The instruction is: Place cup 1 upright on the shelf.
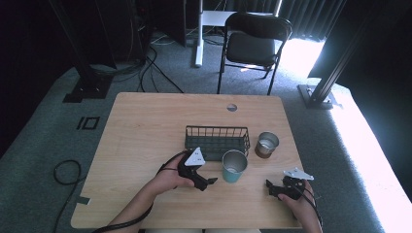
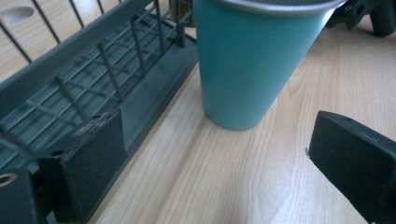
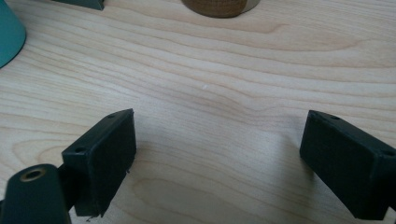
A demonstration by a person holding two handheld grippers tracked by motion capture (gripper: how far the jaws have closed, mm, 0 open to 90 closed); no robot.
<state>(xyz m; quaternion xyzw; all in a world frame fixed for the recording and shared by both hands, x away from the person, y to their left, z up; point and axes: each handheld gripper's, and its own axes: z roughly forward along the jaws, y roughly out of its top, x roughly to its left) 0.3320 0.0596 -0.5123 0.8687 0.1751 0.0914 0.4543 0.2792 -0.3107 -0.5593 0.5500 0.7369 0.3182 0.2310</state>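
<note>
Teal tapered metal cup (image 1: 234,166) stands upright at 3 o'clock of your left gripper (image 1: 210,182), just before the dark wire basket (image 1: 217,141) | left jaws wide, empty | right gripper (image 1: 268,187) wide, empty, idle | risk: an off-centre close could tip the cup against the basket.

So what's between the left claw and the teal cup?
Bare wooden tabletop, in the left gripper view; the open left claw faces the teal cup.
</note>
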